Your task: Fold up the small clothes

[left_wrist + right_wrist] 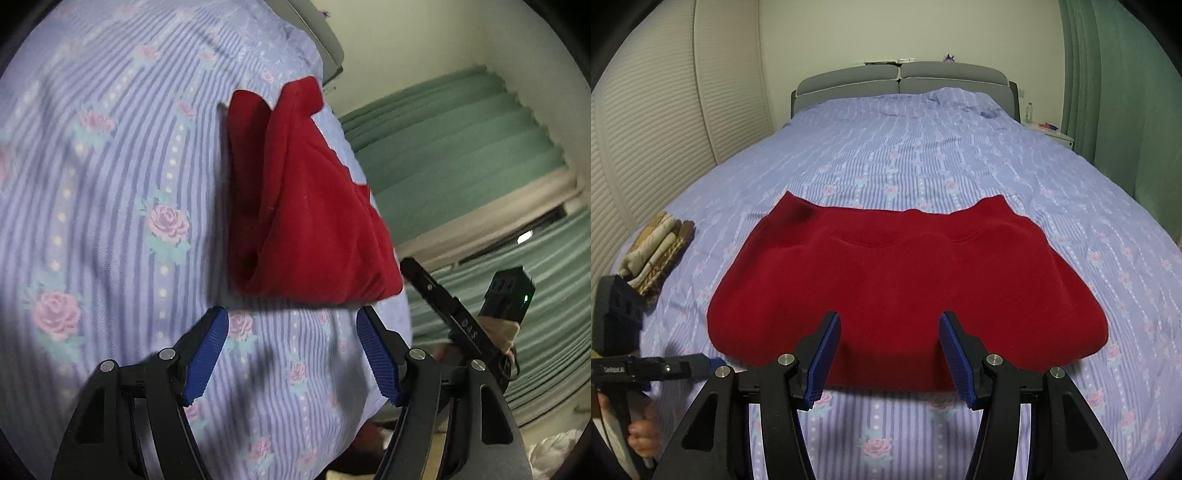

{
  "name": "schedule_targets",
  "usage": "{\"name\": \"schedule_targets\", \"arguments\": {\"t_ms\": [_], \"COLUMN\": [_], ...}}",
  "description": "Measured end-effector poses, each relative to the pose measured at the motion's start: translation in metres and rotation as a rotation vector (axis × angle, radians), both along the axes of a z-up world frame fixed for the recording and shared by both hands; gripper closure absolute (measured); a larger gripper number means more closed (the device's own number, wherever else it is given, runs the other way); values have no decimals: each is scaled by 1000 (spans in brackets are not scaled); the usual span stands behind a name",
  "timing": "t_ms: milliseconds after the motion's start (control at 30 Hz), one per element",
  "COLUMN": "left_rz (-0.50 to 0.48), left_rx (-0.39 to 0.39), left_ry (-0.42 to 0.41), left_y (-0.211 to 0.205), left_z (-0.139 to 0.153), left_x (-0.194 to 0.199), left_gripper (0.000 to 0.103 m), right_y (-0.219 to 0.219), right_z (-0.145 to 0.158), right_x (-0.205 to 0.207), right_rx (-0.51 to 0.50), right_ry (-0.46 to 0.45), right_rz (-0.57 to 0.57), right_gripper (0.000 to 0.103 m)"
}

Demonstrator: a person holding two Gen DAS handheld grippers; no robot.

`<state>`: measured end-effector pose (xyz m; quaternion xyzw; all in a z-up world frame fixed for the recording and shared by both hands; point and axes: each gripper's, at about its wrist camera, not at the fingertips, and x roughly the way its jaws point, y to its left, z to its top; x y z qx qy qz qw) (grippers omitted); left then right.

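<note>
A red garment lies folded flat on the bed's purple floral sheet. My right gripper is open and empty, just above the garment's near edge. In the left wrist view the same red garment lies ahead of my left gripper, which is open and empty over the sheet, a little short of the cloth. The left gripper also shows at the left edge of the right wrist view, held by a hand. The right gripper's body shows in the left wrist view.
A stack of folded beige and brown clothes sits at the bed's left edge. A grey headboard is at the far end. Green curtains hang on the right, a slatted wardrobe on the left, a nightstand far right.
</note>
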<state>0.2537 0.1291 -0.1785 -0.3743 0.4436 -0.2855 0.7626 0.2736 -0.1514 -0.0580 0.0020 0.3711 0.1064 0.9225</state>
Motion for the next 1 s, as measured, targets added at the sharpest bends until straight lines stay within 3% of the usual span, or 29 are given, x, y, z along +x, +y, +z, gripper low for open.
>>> {"name": "schedule_targets", "arguments": {"t_ms": [400, 533, 567, 600, 633, 667, 700, 833, 900, 1000], "left_rz": [158, 251, 272, 282, 288, 292, 291, 281, 278, 271], "left_rx": [-105, -184, -193, -191, -147, -100, -71, 149, 217, 293], "left_ry": [-36, -13, -4, -3, 7, 10, 6, -67, -115, -171], "left_y": [-20, -20, -22, -23, -27, -30, -31, -46, -52, -62], "left_z": [-9, -13, -13, -12, -9, -7, -4, 27, 43, 67], "left_x": [33, 43, 45, 47, 48, 49, 48, 41, 37, 35], "left_gripper": [30, 30, 31, 39, 48, 58, 61, 68, 69, 69], "right_y": [-1, -3, -4, -5, -5, -5, -3, 4, 7, 13], "right_z": [-6, -6, -6, -6, -6, -7, -7, -9, -10, -15], "right_x": [13, 11, 10, 9, 9, 9, 10, 12, 12, 14], "right_rx": [37, 53, 61, 69, 74, 74, 75, 60, 60, 40], "right_ry": [-19, -36, -40, -46, -50, -50, -48, -42, -40, -26], "right_rz": [-28, -46, -51, -54, -56, -56, -51, -15, 3, 33], "right_gripper": [47, 47, 47, 48, 48, 54, 64, 79, 86, 88]}}
